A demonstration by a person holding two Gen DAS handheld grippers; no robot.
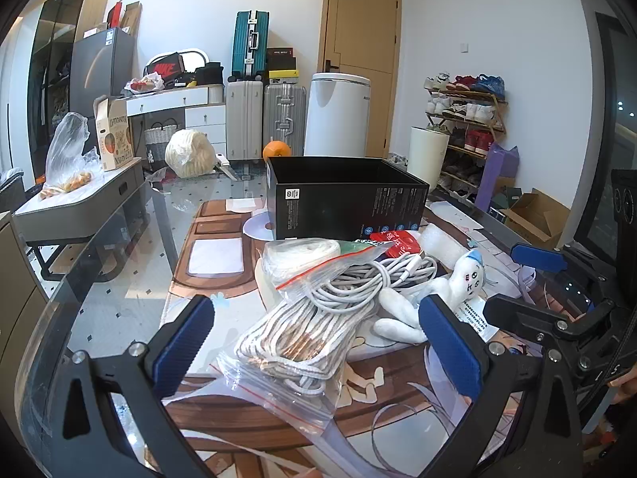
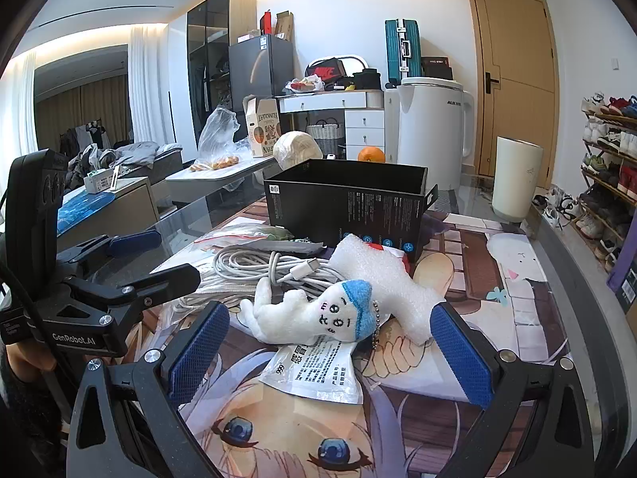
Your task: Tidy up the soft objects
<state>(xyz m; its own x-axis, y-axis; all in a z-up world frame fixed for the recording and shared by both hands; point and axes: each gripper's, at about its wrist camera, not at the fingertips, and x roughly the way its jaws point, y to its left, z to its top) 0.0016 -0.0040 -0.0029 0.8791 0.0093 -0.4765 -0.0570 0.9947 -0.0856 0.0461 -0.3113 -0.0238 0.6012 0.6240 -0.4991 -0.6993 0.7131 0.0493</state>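
Note:
On the cartoon-print mat lies a zip bag of white rope (image 1: 302, 338), right between the wide-apart pads of my open left gripper (image 1: 318, 346); no pad touches it. Behind it sit a coiled white cable (image 1: 370, 283), another clear bag (image 1: 298, 255) and a red packet (image 1: 398, 241). A white plush toy (image 2: 318, 314) with a blue cap lies on a printed sachet (image 2: 318, 370), just ahead of my open right gripper (image 2: 330, 354). White foam (image 2: 378, 275) leans behind the toy. An open black box (image 2: 346, 199) stands beyond the pile.
The glass table edge (image 2: 557, 247) curves along the right, with a shoe rack (image 2: 609, 159) and a white bin (image 2: 515, 179) past it. An orange (image 1: 275, 148) and a wrapped pale bundle (image 1: 191, 153) sit behind the box. A side table (image 1: 79, 203) holds a fruit bag.

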